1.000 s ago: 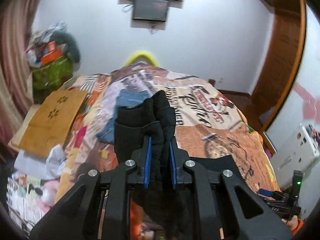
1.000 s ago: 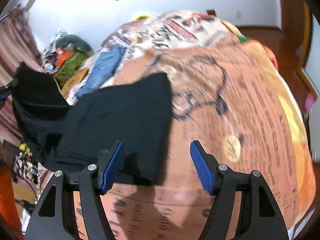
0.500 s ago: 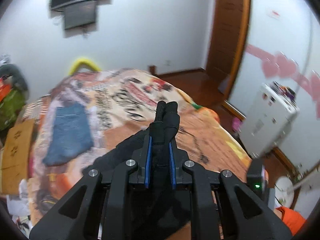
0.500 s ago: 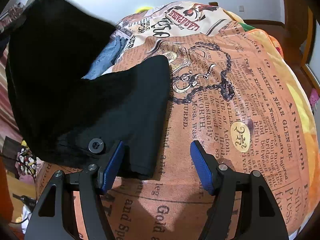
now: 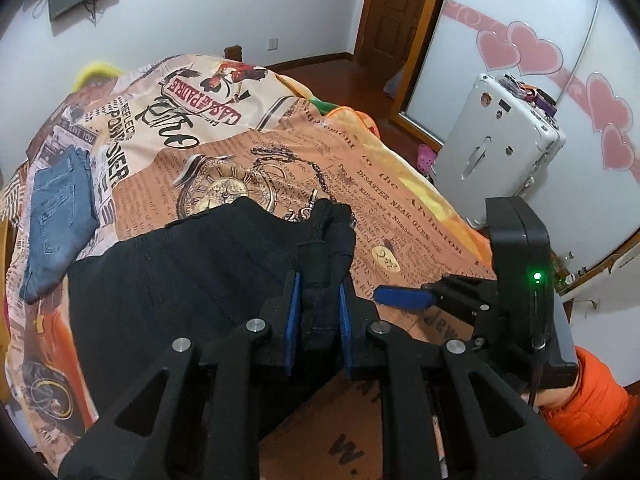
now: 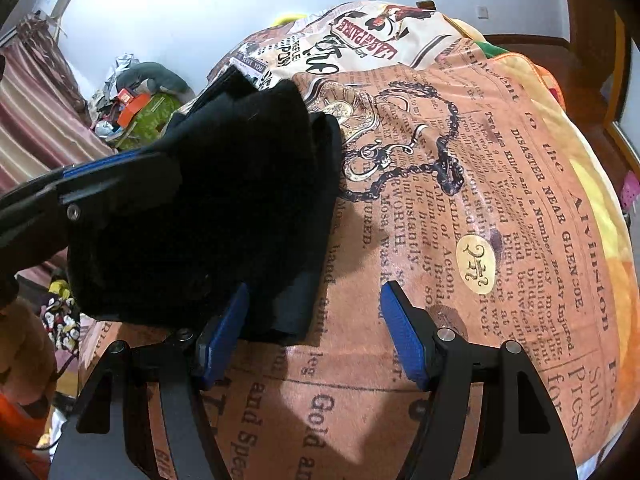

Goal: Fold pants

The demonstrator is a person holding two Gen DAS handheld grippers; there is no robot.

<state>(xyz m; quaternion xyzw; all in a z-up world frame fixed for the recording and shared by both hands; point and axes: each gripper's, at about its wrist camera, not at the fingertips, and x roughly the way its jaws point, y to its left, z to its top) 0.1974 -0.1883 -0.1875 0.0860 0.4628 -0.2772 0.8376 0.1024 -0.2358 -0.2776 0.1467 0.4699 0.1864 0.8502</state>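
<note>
Black pants (image 5: pixel 180 280) lie across the printed bedspread (image 5: pixel 400 184). My left gripper (image 5: pixel 318 292) holds a bunched end of them between its blue pads, low over the lower layer; its jaws are opening, with the fabric still filling the gap. In the right wrist view that carried fold of the pants (image 6: pixel 224 200) drapes over the left gripper's finger (image 6: pixel 104 164) and covers the layer beneath. My right gripper (image 6: pixel 316 296) stands open just above the bedspread at the pants' near right corner, gripping nothing. One of its blue pads (image 5: pixel 400 298) shows in the left wrist view.
Folded blue jeans (image 5: pixel 60 208) lie on the bed at the far left. A silver suitcase (image 5: pixel 496 152) stands beside the bed on the right, near a wooden door. A pile of clutter (image 6: pixel 136 108) sits past the bed's far left. An orange sleeve (image 5: pixel 588 400) is at lower right.
My left gripper swung right and down with the pants' end, laying it over the rest of the pants. The right gripper stayed put and open.
</note>
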